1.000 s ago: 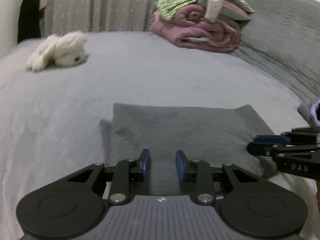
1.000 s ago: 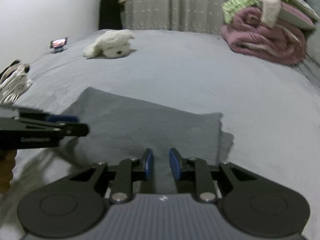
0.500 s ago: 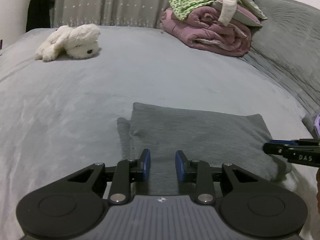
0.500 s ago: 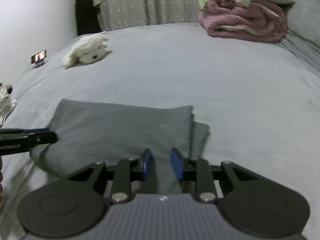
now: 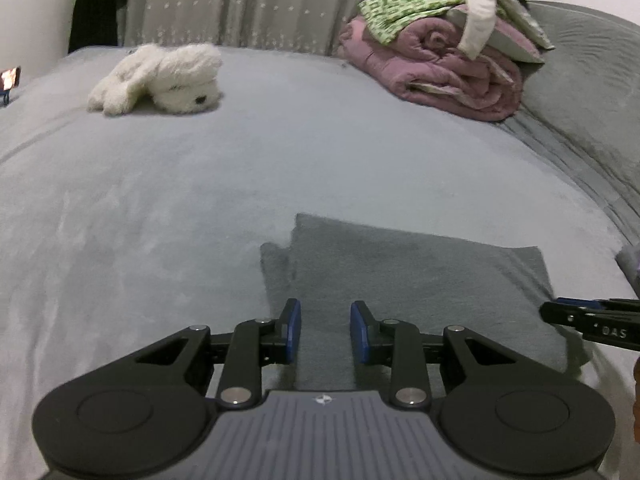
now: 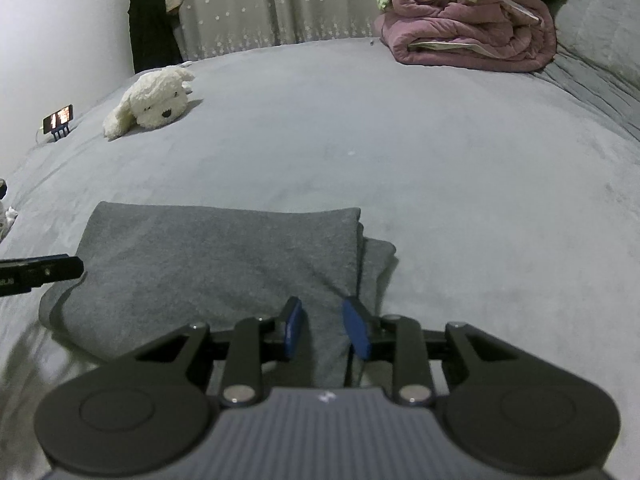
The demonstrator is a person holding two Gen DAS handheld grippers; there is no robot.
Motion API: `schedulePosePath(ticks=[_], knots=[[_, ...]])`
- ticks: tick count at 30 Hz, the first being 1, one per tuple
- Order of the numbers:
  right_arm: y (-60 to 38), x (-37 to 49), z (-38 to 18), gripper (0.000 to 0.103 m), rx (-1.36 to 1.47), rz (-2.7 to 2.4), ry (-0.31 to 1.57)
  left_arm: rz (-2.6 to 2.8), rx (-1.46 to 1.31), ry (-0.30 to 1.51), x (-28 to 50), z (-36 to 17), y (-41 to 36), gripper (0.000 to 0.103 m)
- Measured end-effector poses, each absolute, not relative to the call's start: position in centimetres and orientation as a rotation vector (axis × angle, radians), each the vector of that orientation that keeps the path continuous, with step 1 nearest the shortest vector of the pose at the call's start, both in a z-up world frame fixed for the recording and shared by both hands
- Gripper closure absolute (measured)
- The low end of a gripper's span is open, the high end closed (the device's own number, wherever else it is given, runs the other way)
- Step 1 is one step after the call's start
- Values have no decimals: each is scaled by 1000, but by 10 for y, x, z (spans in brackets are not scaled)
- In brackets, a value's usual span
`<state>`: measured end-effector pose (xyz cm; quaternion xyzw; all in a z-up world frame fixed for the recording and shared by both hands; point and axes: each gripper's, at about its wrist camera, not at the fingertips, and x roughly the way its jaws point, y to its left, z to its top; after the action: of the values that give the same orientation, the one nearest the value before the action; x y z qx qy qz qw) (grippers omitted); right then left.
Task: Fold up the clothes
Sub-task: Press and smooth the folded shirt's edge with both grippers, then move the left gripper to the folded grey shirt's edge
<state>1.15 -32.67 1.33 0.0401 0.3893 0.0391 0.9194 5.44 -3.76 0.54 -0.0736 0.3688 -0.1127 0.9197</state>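
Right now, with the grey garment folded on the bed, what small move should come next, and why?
Probably move the right gripper forward and shut it on the grey garment. Both the right and the left gripper are open and hold nothing, and an under layer sticks out at the garment's right edge, so the fold looks unfinished.

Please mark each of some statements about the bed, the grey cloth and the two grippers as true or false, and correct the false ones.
1. The grey folded cloth lies flat on the bed. True.
2. The left gripper is clamped on the cloth. False: its jaws stand open, holding nothing.
3. The white plush dog sits on top of the pink blanket. False: it lies apart on the bed, far from it.
4. The right gripper is open. True.
5. A small lit phone stands near the bed's edge. True.
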Motion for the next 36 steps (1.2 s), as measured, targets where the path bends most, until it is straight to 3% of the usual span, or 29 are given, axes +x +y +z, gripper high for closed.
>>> schedulePosePath(ticks=[13,32,36], knots=[[-322,9,23,77,49,44,737,-205,-191,776,62,7,-28,74],[-275,-6,24,73,-33,199,633,-351,-69,647,50,12,-63,74],[-265,-11,32,73,-112,159,535,-330,-42,673,57,3,-66,74]])
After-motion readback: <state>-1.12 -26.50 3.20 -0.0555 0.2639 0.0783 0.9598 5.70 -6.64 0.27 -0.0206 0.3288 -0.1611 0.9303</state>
